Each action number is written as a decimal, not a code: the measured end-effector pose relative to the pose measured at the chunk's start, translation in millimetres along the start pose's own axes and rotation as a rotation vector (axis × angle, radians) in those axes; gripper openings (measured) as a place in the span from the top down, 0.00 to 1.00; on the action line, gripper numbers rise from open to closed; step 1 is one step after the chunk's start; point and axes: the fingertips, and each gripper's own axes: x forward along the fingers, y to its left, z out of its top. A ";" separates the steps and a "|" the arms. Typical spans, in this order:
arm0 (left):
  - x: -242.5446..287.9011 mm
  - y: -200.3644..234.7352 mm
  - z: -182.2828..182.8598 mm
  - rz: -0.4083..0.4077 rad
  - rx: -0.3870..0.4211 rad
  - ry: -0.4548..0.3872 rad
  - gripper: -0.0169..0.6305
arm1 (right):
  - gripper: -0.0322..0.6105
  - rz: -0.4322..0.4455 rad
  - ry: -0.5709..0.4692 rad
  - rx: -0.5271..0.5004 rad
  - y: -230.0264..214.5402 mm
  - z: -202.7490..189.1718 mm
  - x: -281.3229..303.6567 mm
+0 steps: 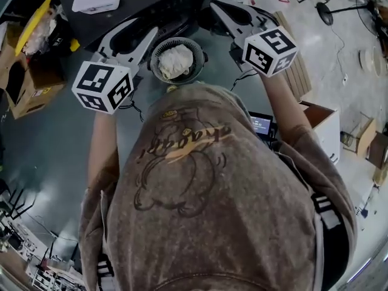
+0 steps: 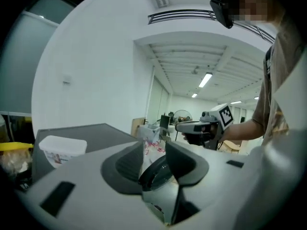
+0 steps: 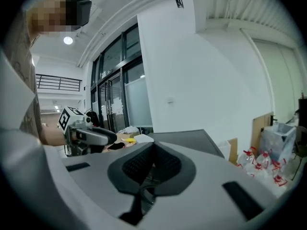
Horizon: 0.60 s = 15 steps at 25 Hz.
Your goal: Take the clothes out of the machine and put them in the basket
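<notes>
Head view: a black machine [image 1: 151,5] stands at the far edge of the floor [image 1: 54,138]. Just before it, a round basket [image 1: 155,58] holds crumpled white clothes [image 1: 176,61]. The left gripper [image 2: 154,147] has its jaws spread and empty. The right gripper [image 3: 152,145] has its jaws pressed together and empty.

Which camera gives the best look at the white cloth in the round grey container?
The head view: it looks straight down into the round grey container, where the white cloth lies bunched. The left gripper view shows only a dark curved rim past the left tongs, no cloth; the right gripper view shows none either.
</notes>
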 end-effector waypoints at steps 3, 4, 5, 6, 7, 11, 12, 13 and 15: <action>-3.7 3.3 9.3 0.028 -0.031 -0.076 0.86 | 0.96 0.028 -0.009 -0.037 8.0 4.8 2.5; -3.5 4.9 12.2 0.040 -0.034 -0.099 0.90 | 0.96 0.038 -0.018 -0.051 10.1 7.2 3.2; -2.8 6.2 14.5 0.052 -0.034 -0.118 0.92 | 0.96 0.048 -0.027 -0.063 11.8 9.3 3.7; -1.5 6.8 15.8 0.063 -0.035 -0.135 0.94 | 0.96 0.057 -0.032 -0.075 13.2 10.3 3.7; 0.1 6.8 15.8 0.071 -0.040 -0.148 0.95 | 0.96 0.064 -0.034 -0.086 14.0 10.2 3.3; 10.3 8.4 8.1 0.079 -0.047 -0.163 0.96 | 0.96 0.074 -0.053 -0.082 9.6 6.4 4.2; 12.7 9.5 5.2 0.082 -0.045 -0.162 0.96 | 0.96 0.070 -0.058 -0.078 6.8 4.4 5.6; 14.7 10.9 2.6 0.085 -0.044 -0.163 0.96 | 0.96 0.067 -0.062 -0.077 3.9 2.0 7.5; 17.4 13.8 -1.7 0.093 -0.044 -0.166 0.96 | 0.96 0.068 -0.068 -0.076 -0.8 -3.0 12.3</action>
